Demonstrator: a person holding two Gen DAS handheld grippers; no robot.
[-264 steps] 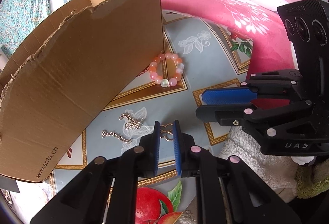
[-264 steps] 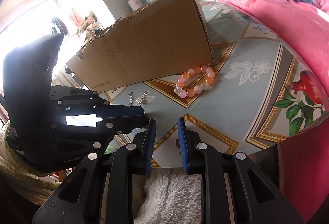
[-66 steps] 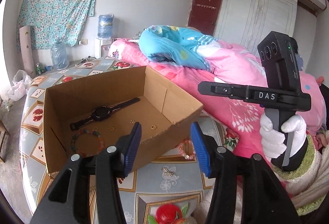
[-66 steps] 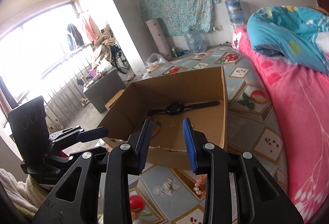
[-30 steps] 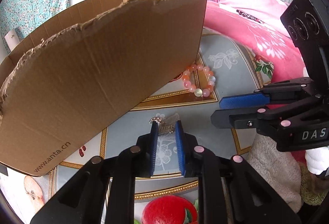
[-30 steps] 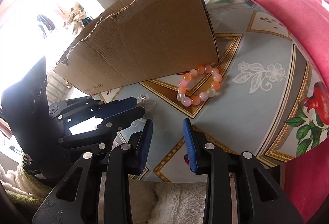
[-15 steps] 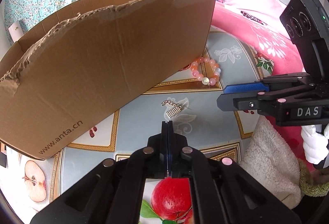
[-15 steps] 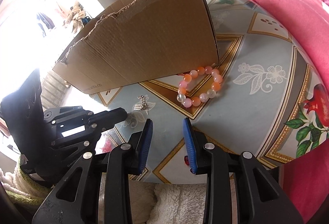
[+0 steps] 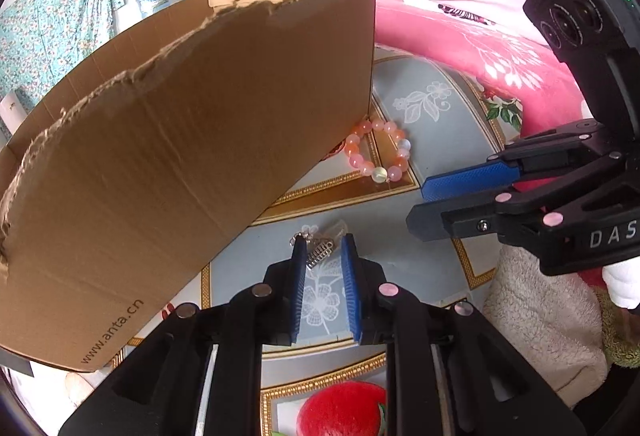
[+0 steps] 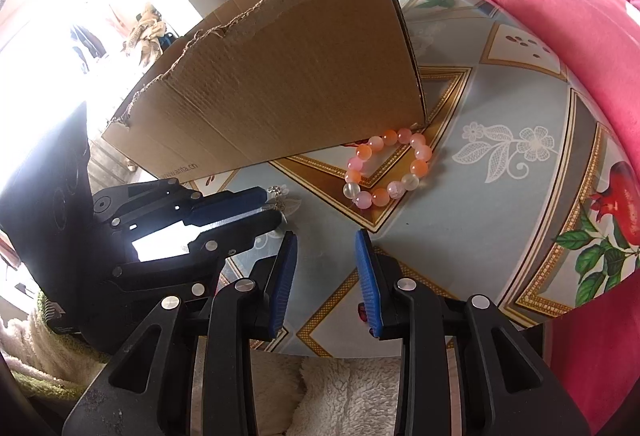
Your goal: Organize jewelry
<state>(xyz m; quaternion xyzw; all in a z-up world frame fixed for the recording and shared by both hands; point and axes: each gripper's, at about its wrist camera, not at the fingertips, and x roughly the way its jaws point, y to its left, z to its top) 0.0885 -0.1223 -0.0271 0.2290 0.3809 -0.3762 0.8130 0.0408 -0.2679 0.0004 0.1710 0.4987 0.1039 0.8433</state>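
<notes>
Left gripper [image 9: 323, 246] sat low over the patterned grey-and-gold tablecloth [image 9: 436, 116], jaws parted, blue pads straddling a small silver chain-and-charm piece [image 9: 319, 250] lying just in front of the brown cardboard box [image 9: 192, 156]; not yet clamped on it. Piece looked light, limp and thin, likely to slip or snag, so I'd have pinched the ribbed charm body rather than the loose chain. Right gripper [image 10: 325, 250] hovered just off the cloth beside the left one, jaws apart, nothing between them. Pink-and-orange round-bead bracelet [image 10: 390, 168] lay flat by the box's front corner, touching or nearly touching its base, ahead of the right gripper. Beads probably rigid and slick, and the loop may flex; grip across one side of the ring.
</notes>
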